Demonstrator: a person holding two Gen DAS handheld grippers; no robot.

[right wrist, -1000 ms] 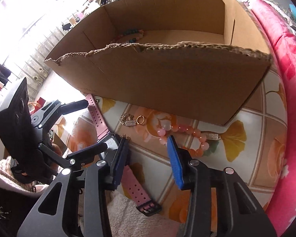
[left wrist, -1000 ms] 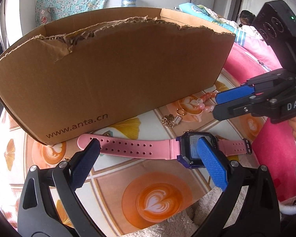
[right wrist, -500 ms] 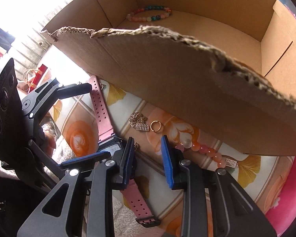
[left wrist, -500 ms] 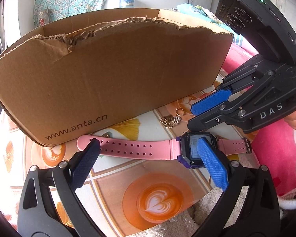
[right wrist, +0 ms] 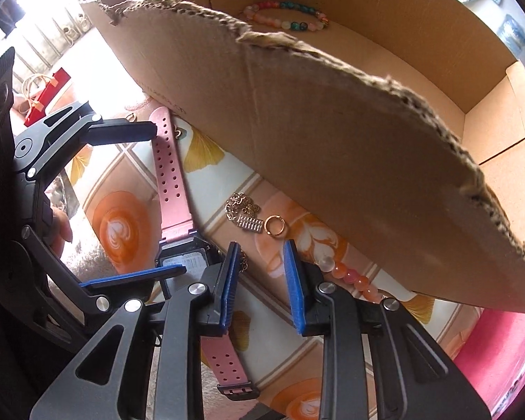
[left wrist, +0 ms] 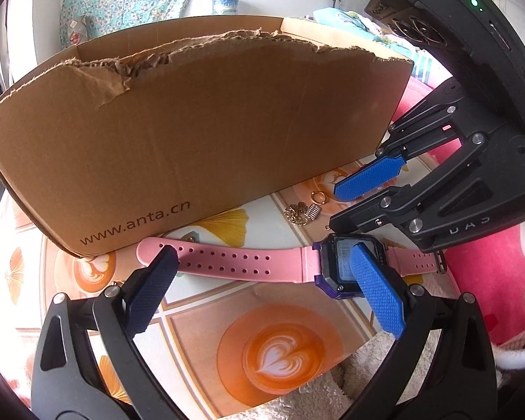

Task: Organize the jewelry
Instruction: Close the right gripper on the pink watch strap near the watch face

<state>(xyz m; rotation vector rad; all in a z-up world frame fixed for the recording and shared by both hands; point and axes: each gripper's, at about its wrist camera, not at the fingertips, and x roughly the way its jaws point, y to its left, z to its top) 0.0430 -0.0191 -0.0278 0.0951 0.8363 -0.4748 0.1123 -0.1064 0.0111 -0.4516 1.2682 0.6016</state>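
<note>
The right gripper [right wrist: 259, 280] points steeply down at the tabletop just in front of the cardboard box [right wrist: 332, 140]. Its jaws have just been closing and now stand narrowly apart, with only bare patterned tablecloth [right wrist: 262, 343] between the blue pads; nothing is pinched. Just beside its outer finger, against the foot of the box, lies a string of orange-pink beads [right wrist: 350, 274]. A little further along the box front sit a gold ring [right wrist: 274, 225] and a small heap of gold chain and charm [right wrist: 243, 211].

The left gripper [left wrist: 262, 290] hangs spread wide over the pink-strapped watch [left wrist: 248, 262], which lies flat in front of the box, parallel to its front wall. One pad is above the strap's free end, the other above the watch face, and neither presses on it.

Inside the box a multicoloured bead bracelet [right wrist: 287, 14] already rests near the far wall.

I'd judge this the reaching step, for one of the small pieces. The narrow jaws suit the ring or chain, but they must shift toward the box to straddle a piece before pinching, then lift it over the torn front wall.
</note>
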